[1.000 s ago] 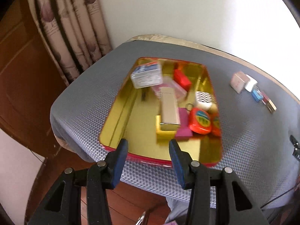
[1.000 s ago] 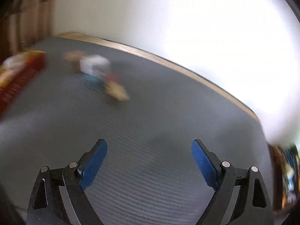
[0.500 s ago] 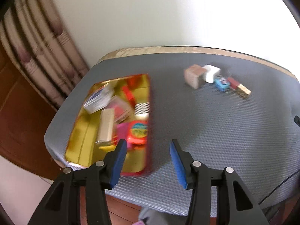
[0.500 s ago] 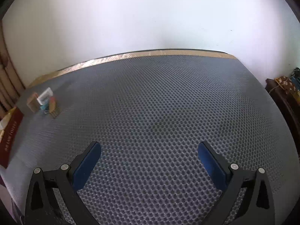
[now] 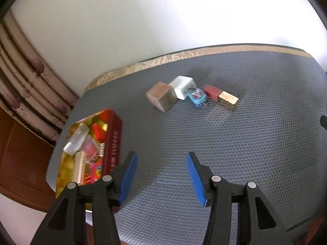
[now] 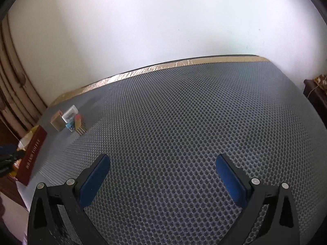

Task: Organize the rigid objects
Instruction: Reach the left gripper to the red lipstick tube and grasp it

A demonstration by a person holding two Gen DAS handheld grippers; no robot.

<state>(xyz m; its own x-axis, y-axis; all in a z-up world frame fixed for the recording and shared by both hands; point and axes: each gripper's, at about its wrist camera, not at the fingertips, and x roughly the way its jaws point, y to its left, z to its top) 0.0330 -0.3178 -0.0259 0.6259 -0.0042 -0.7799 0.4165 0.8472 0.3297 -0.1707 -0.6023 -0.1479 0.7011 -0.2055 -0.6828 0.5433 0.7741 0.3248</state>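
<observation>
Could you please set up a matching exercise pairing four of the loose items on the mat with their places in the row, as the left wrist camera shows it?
Things:
1. tan cube
2. white block
3. blue item
4. gold block

Places:
A. right end of the row, beside the red piece
B. left end, nearest the tin
C. between the tan cube and the blue item
D. between the white block and the red piece

Pairs: 1-B, 2-C, 3-D, 4-A
</observation>
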